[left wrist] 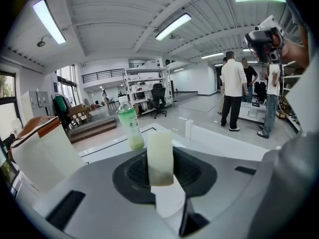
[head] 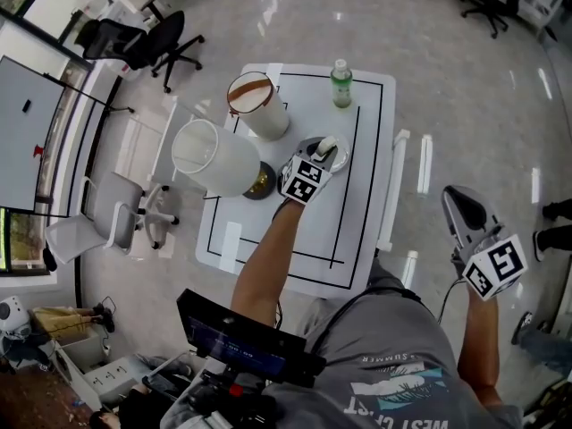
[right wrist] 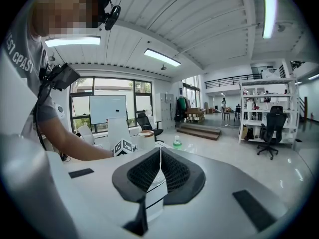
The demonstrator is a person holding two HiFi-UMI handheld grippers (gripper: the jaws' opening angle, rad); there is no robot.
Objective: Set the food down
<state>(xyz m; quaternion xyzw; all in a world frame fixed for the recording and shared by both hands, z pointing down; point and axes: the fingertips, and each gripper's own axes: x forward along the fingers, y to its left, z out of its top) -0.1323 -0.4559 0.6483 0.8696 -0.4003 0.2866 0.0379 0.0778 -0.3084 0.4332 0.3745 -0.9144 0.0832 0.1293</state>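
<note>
- the left gripper (head: 326,153) is clamped on the food (left wrist: 160,156), a pale whitish-green block standing upright between the jaws; the jaws stand narrow, part-way in, pressed on its two sides
- gripper and food are over the middle of the white table (head: 357,213), inside its black border line and nearer the far edge than the near one; whether the block touches the tabletop cannot be told
- the right gripper (right wrist: 159,173) has its jaws together with nothing between them; it is off the table's right edge, over the floor
- a green bottle (head: 340,83) stands at the far edge
- a white container with a brown rim (head: 256,105) stands near the far left corner; a larger white cylinder (head: 214,157) overhangs the left edge; a dark bowl (head: 259,181) sits just beside it
</note>
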